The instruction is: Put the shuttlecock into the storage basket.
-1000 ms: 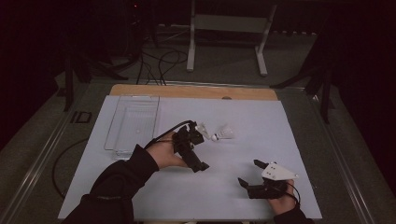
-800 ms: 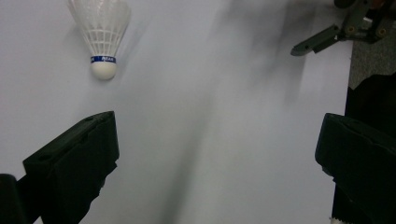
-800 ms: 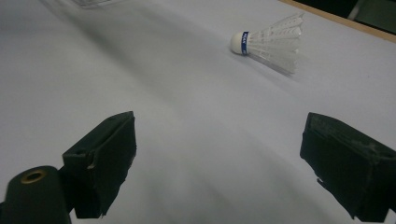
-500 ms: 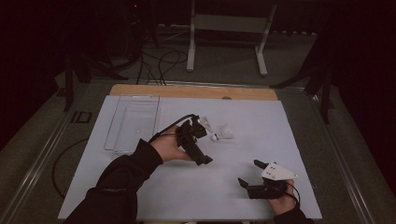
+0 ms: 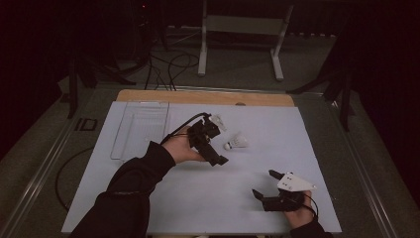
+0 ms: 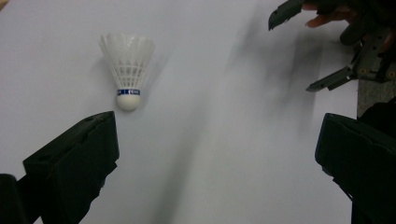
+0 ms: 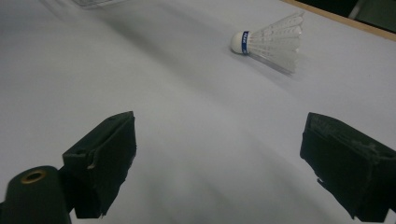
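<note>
Shuttlecock [image 5: 236, 143] lies on its side on the white surface [image 5: 163, 198], near the middle, just right of the left tool [image 5: 214, 144], whose 2 jaws stand wide apart, empty. Right tool [image 5: 265, 184] rests at the near right, well apart, jaws also spread. Clear tray [image 5: 141, 130] sits far left.

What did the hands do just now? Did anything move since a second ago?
The left claw slid a little toward the far side of the table, closer to the shuttlecock, and hangs open beside it without touching. Nothing was grabbed or let go. The shuttlecock, the clear tray and the open right claw stayed where they were.
</note>
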